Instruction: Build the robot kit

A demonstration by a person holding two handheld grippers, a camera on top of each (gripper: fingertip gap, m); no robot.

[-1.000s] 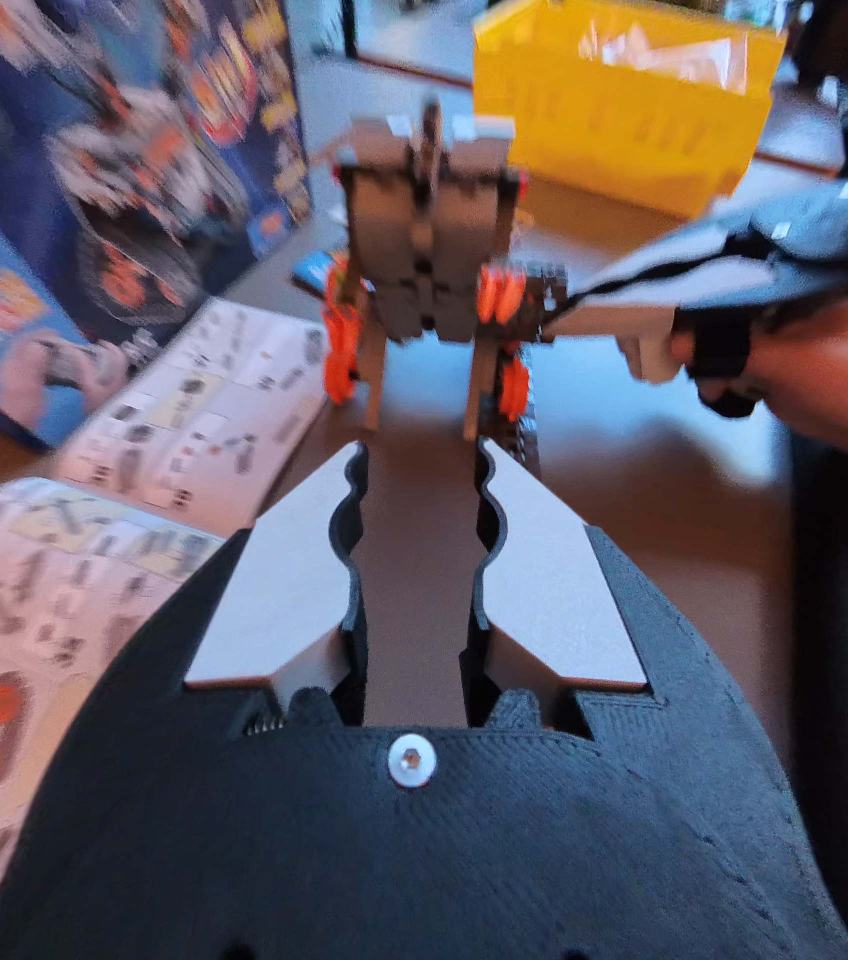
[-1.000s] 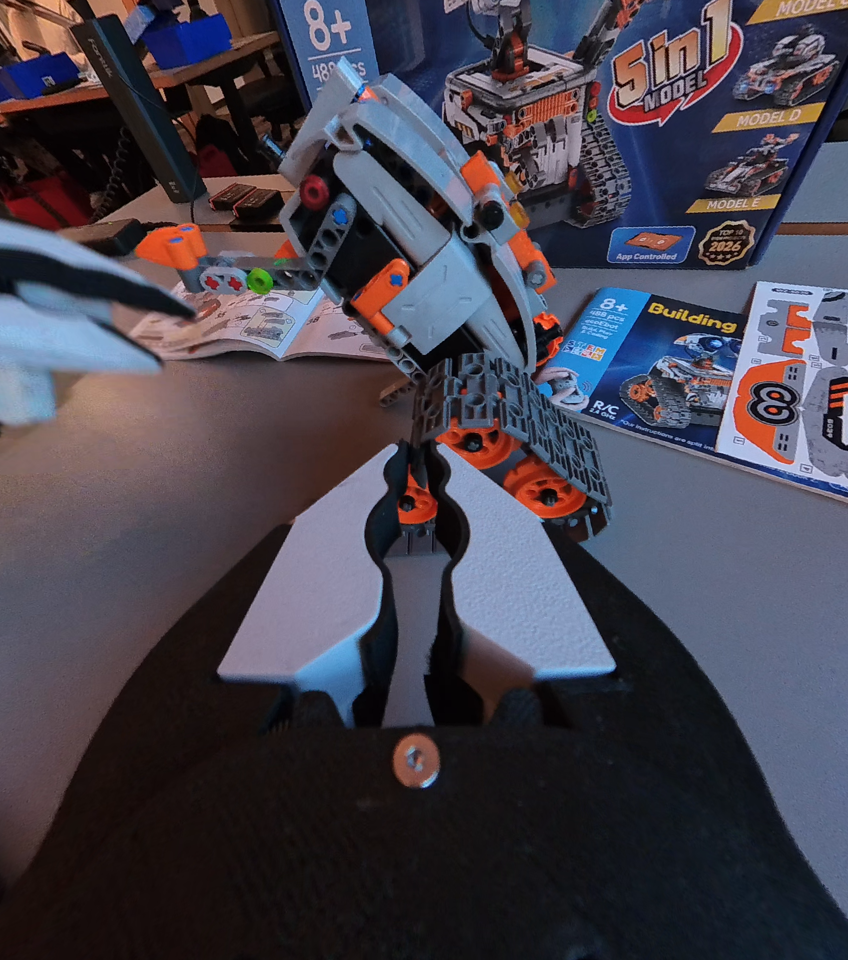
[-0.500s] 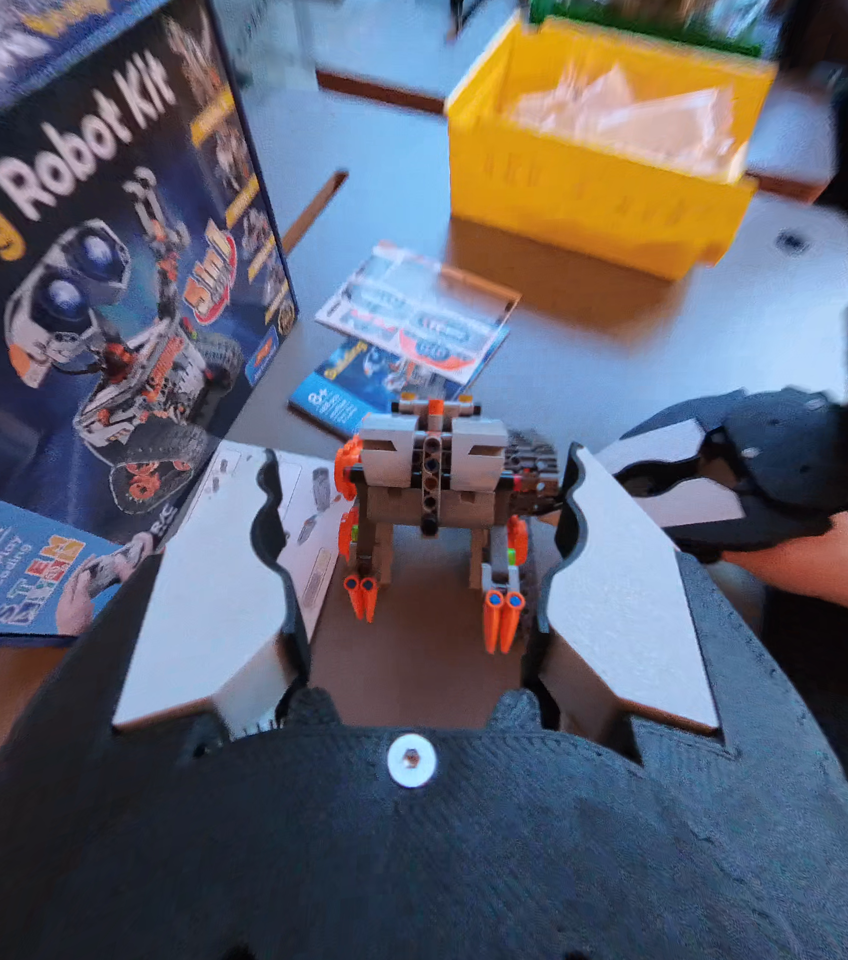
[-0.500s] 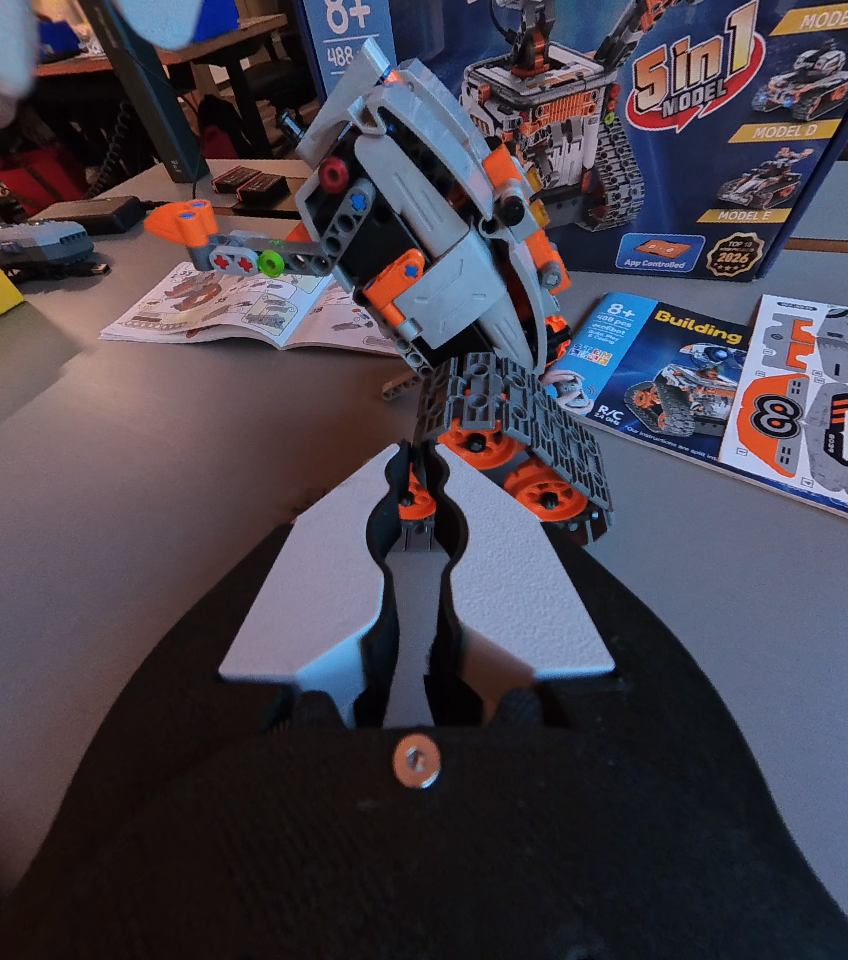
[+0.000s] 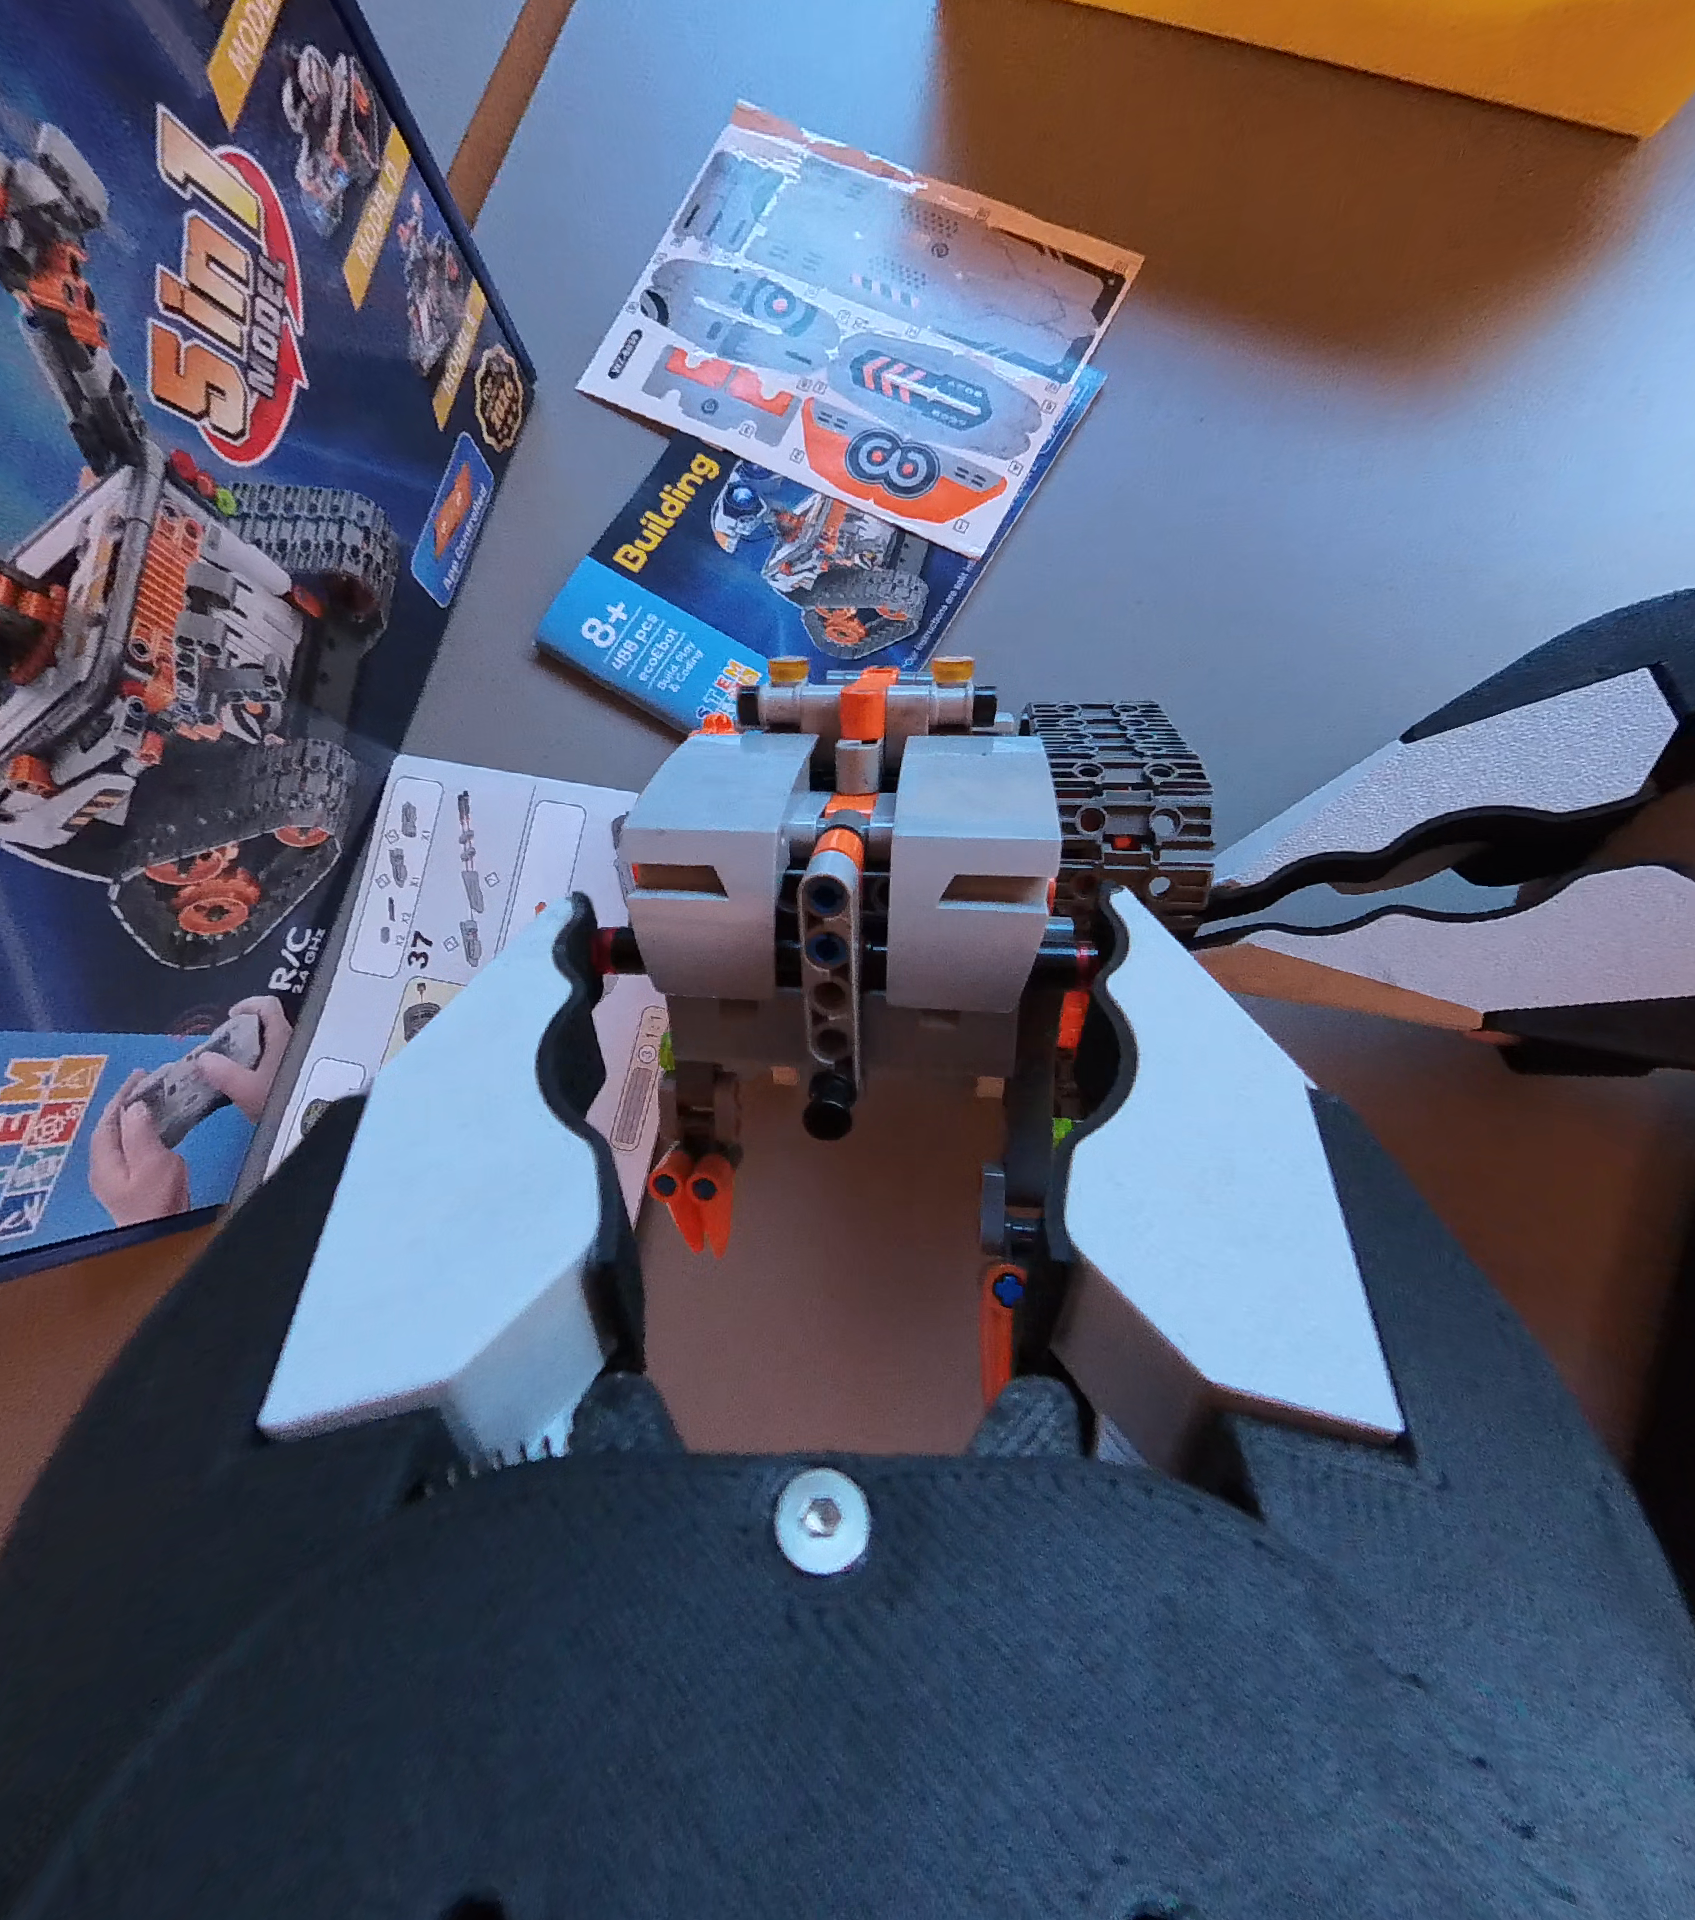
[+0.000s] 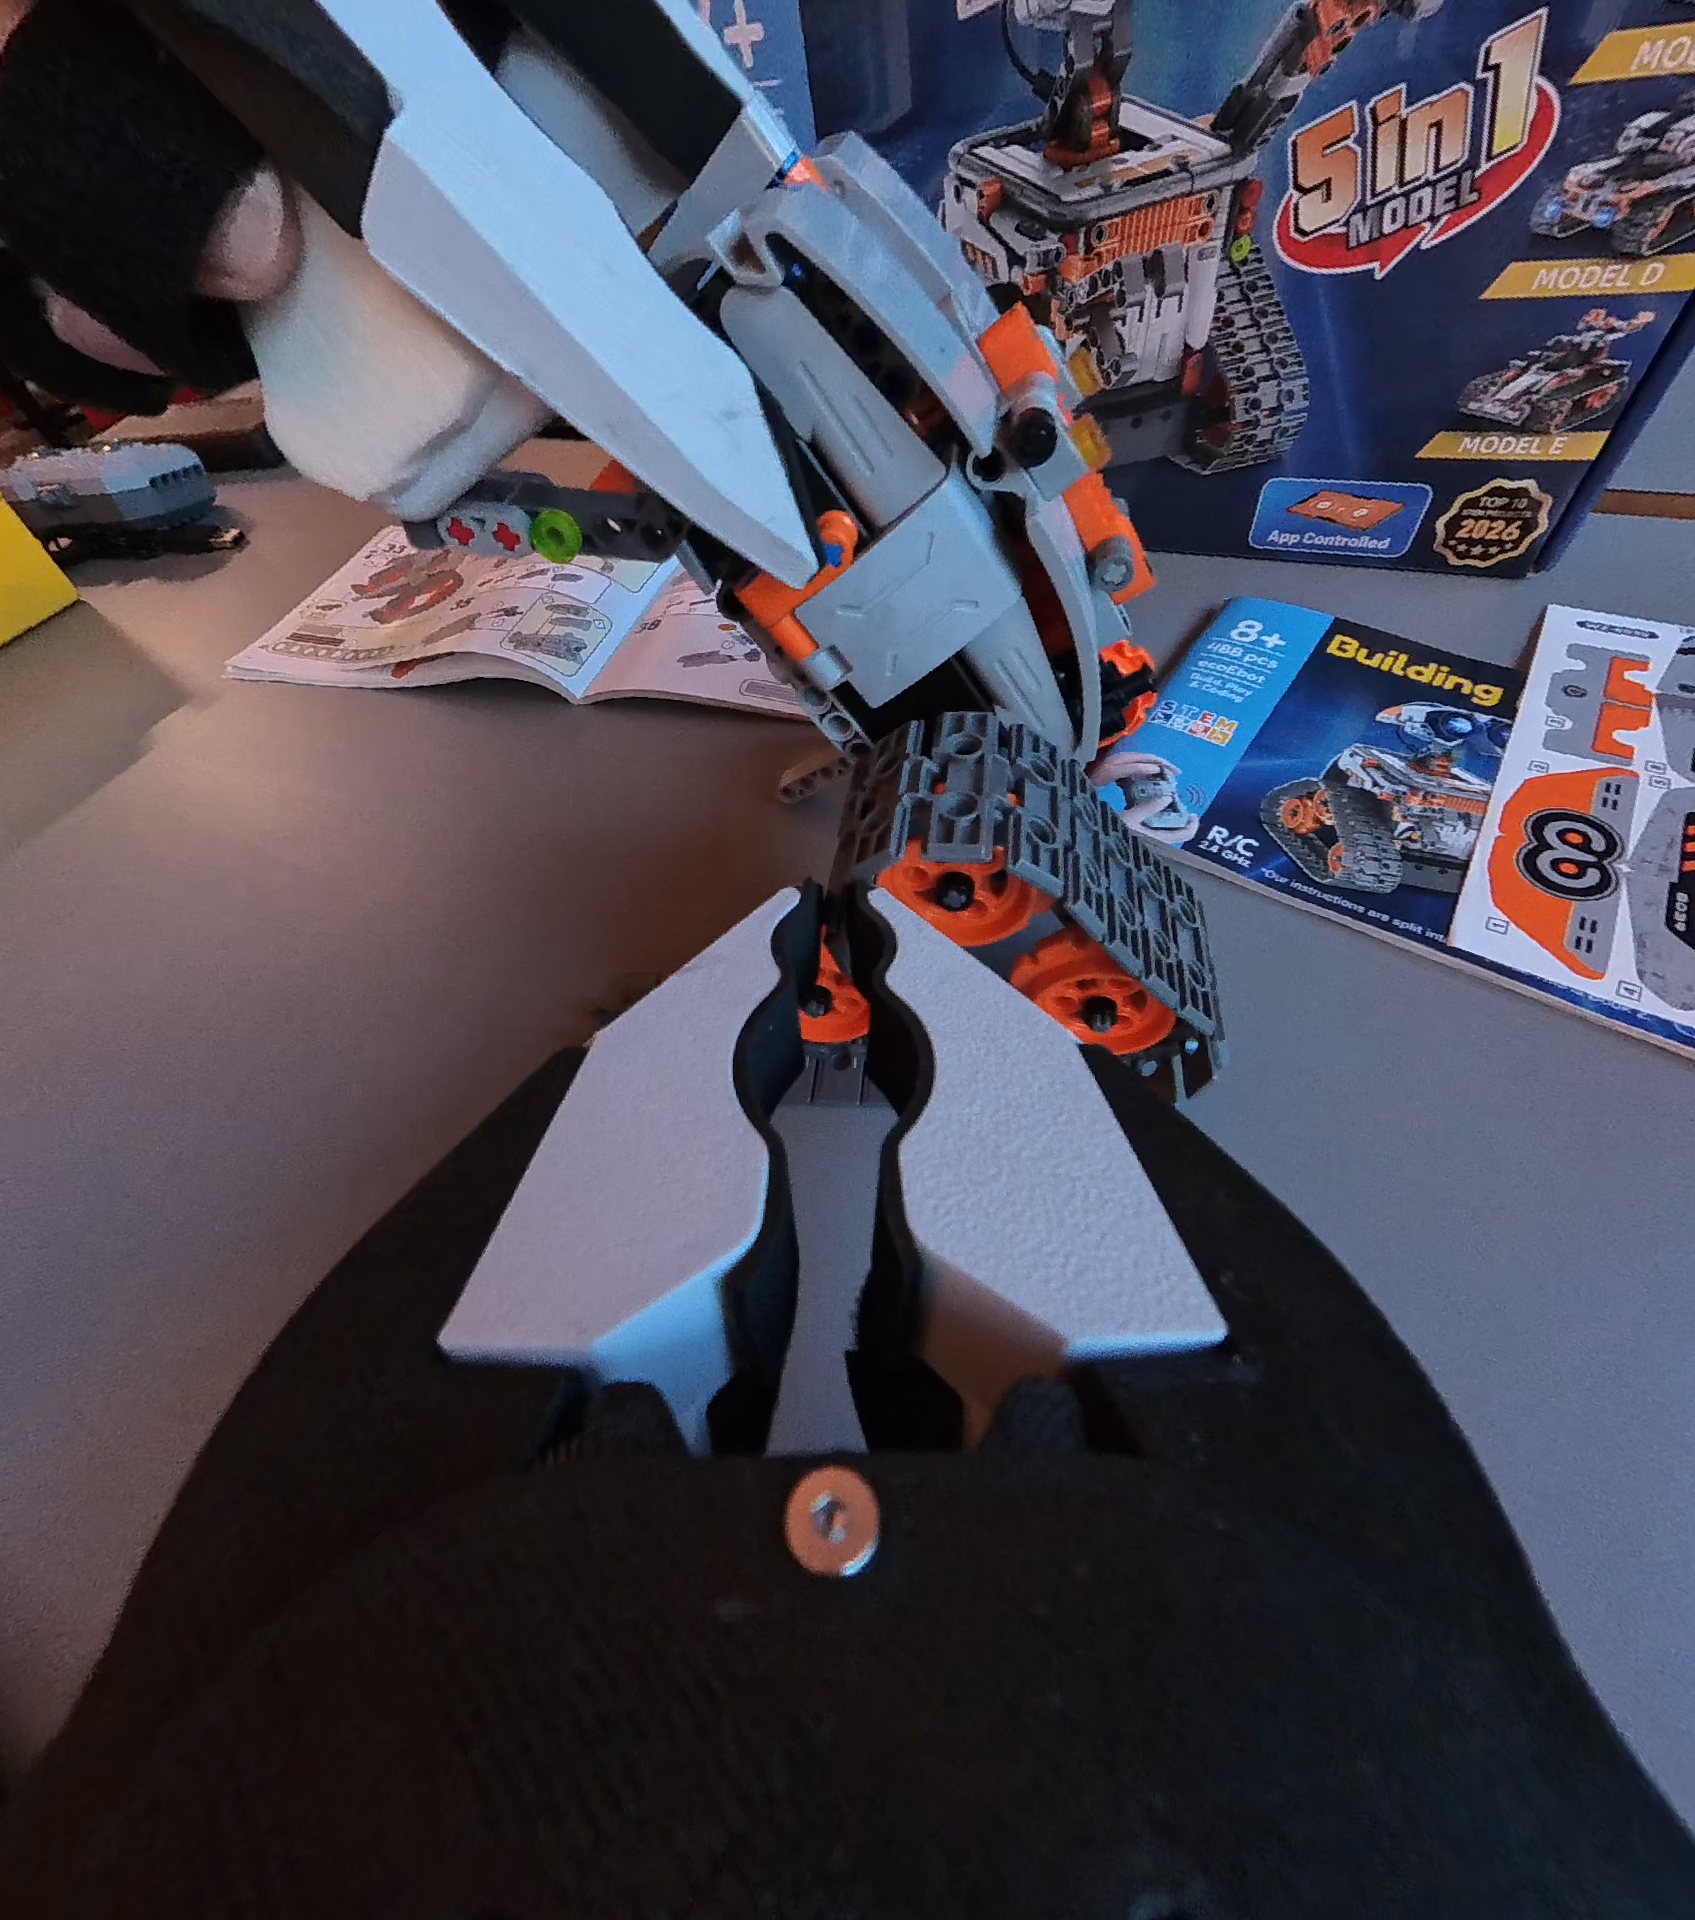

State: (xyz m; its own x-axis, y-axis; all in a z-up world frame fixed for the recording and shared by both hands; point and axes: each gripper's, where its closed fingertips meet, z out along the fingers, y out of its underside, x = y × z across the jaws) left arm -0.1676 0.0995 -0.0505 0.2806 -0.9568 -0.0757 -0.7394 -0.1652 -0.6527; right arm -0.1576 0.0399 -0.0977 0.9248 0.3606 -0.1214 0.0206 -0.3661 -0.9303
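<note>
We are holding a grey and orange brick robot [image 5: 838, 914] | right tool [image 6: 835, 945] pinching its track | left tool [image 5: 843, 977] spread wide around its body.

Yellow bin [image 5: 1394, 62] cut off by top edge. Kit box [image 5: 147, 540] cropped at left. Left gripper [image 6: 552, 312] hid the brick robot's [image 6: 905, 499] upper side; whether its fingers touched, unclear.
</note>
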